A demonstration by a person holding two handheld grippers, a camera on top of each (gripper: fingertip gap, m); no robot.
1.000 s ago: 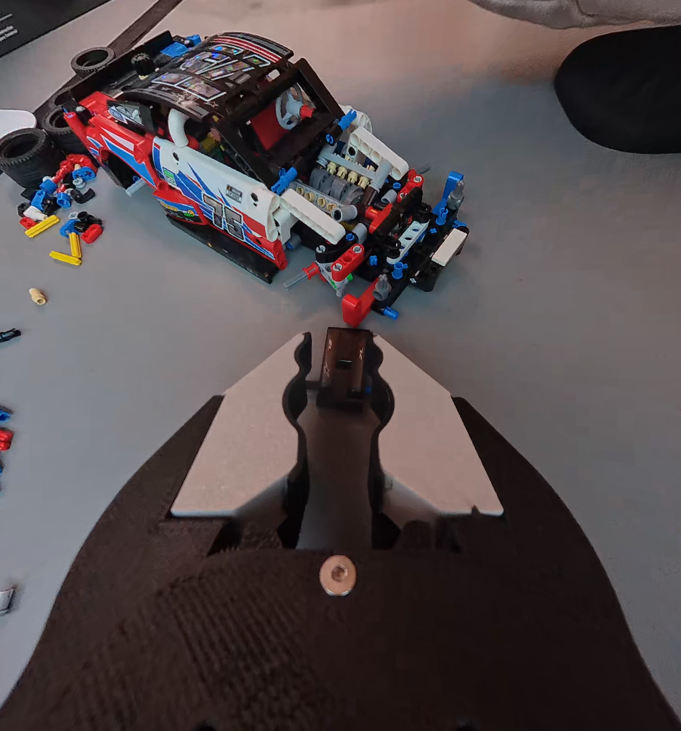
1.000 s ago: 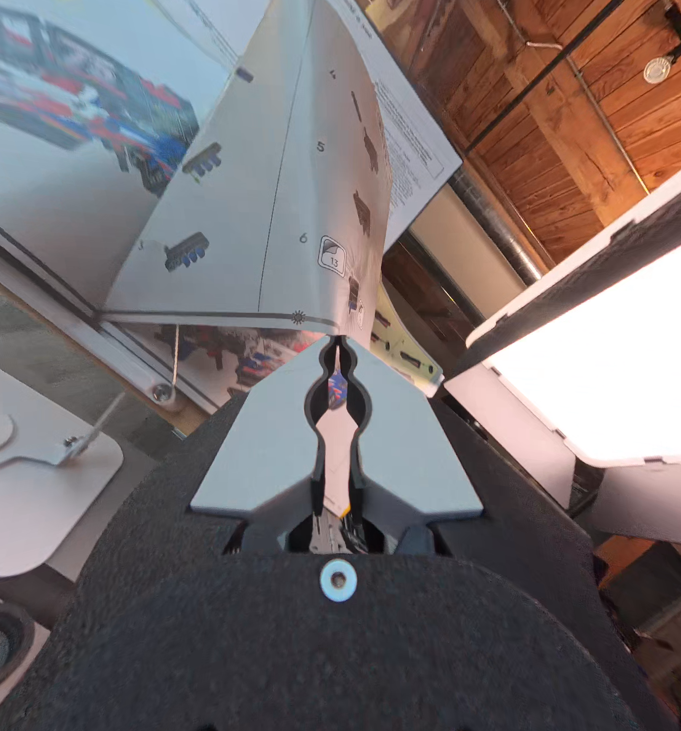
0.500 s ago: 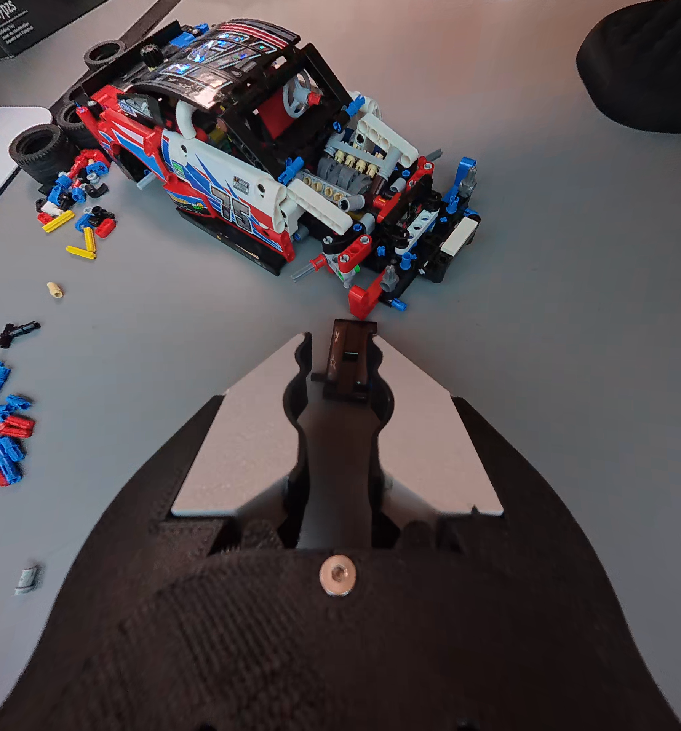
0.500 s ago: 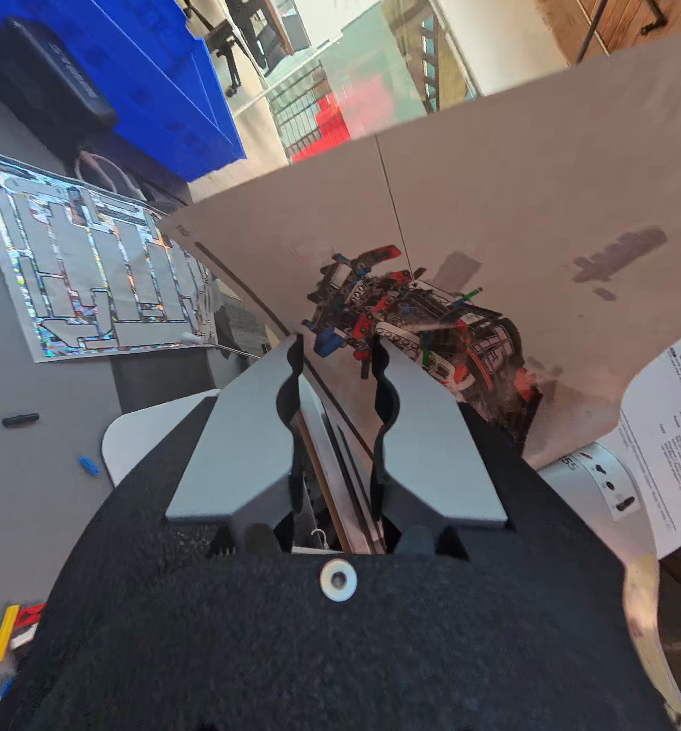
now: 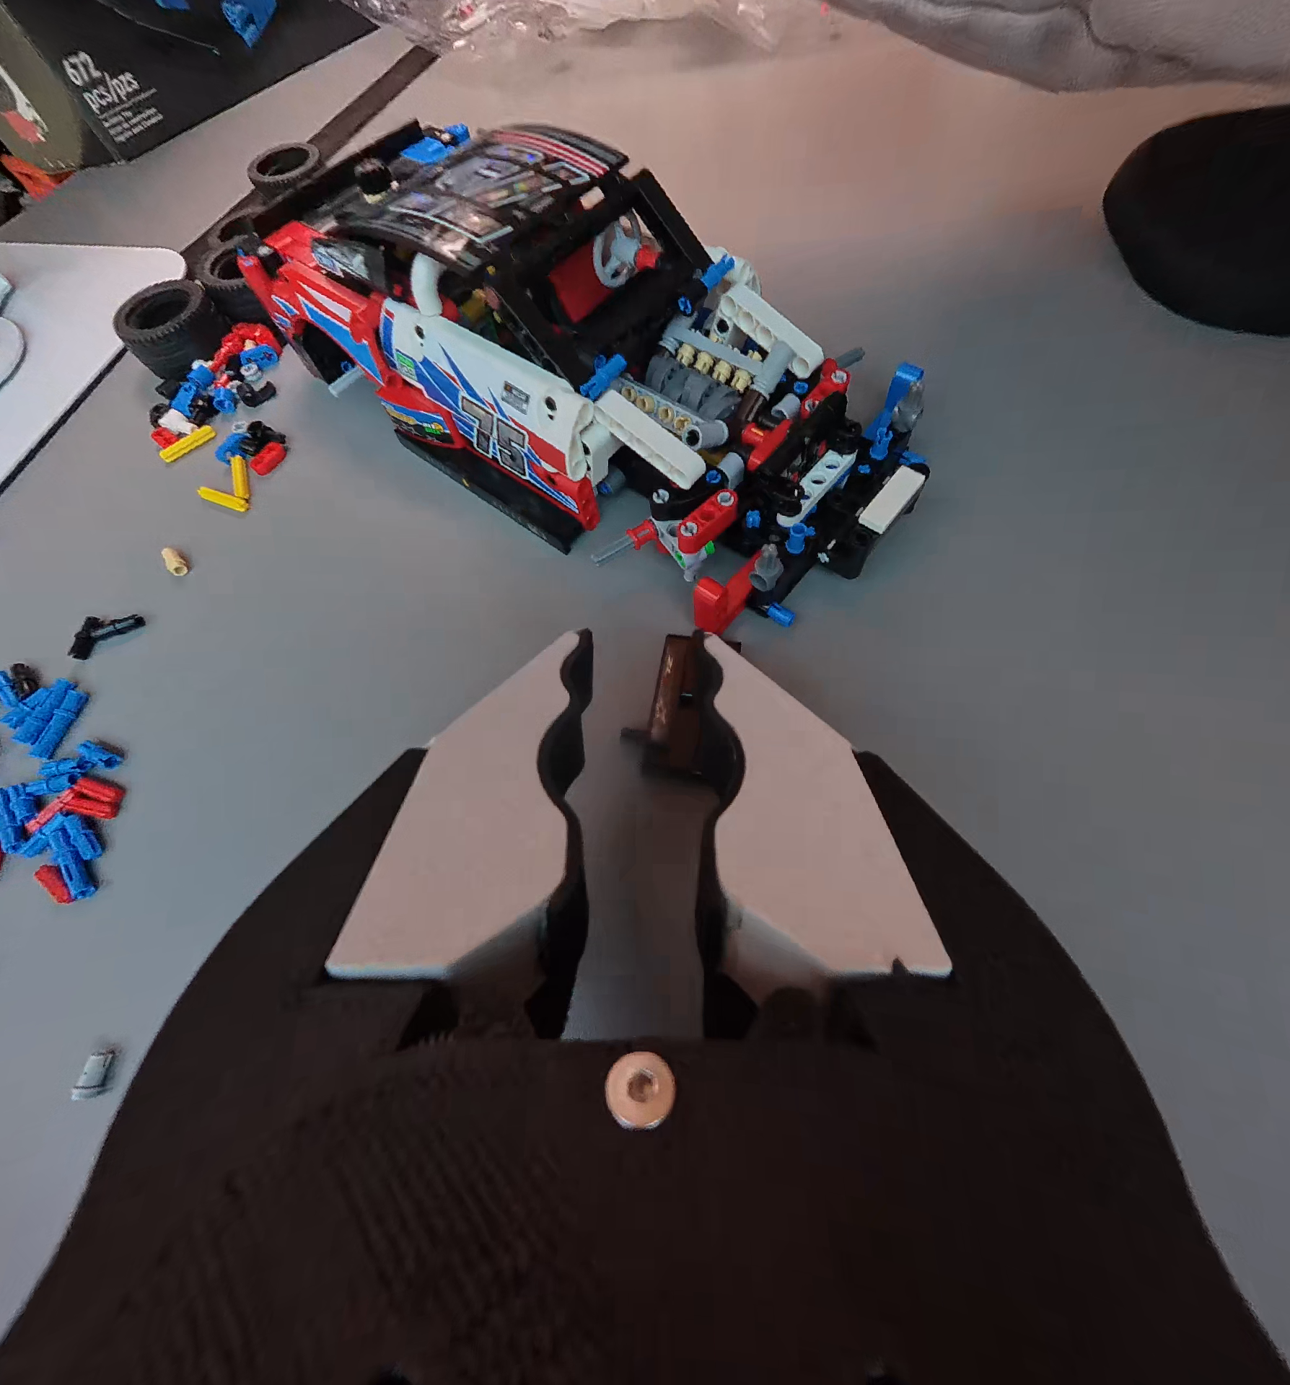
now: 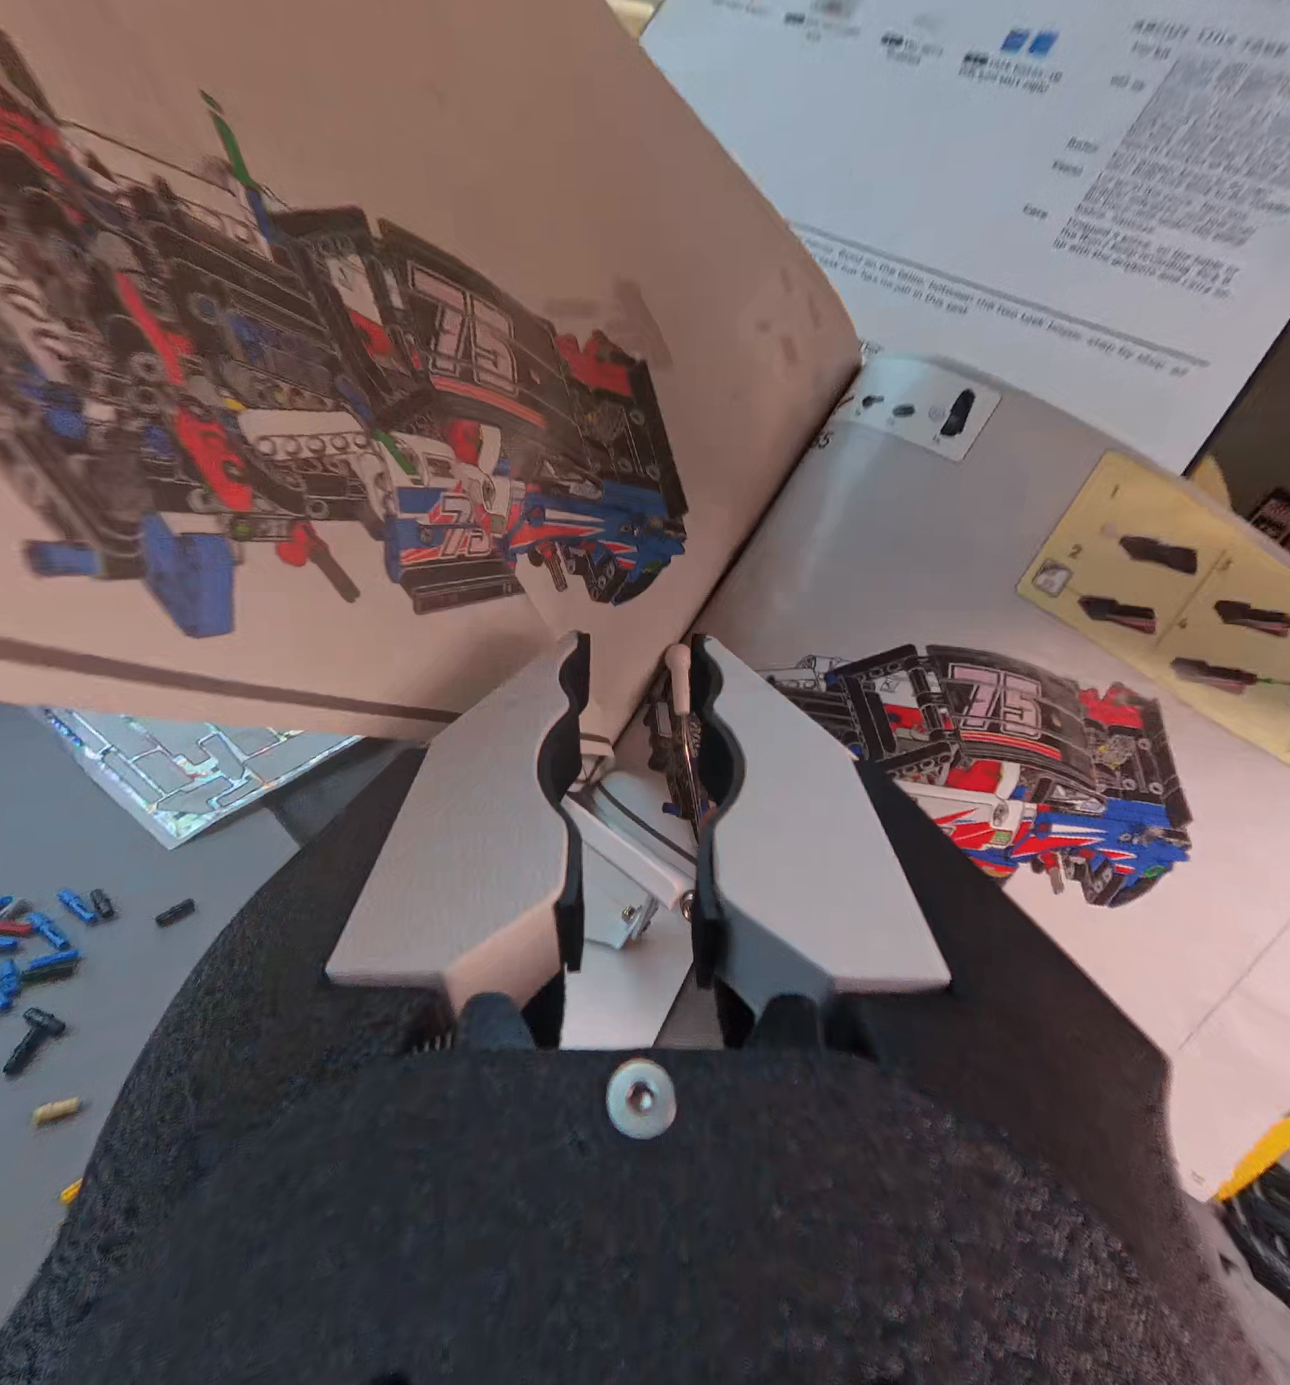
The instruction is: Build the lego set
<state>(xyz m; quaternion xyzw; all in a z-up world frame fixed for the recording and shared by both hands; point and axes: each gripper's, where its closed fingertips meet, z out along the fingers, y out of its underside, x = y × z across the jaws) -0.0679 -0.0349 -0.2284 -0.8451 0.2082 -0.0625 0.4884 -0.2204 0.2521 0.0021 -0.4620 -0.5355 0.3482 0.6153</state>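
Grey table (image 5: 1077, 674), lego car (image 5: 552, 390), loose pins (image 5: 35, 787), both tongs parted

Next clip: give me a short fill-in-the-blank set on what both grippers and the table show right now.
1. The left gripper has its jaws ____.
2. A dark brown translucent piece lies against the inside of its ____ finger.
3. The right gripper points into an open instruction ____, at the fold between its pages.
4. The loose black rubber tyres lie beside the part-built red, white and black toy ____.

Missing words: open; right; booklet; car
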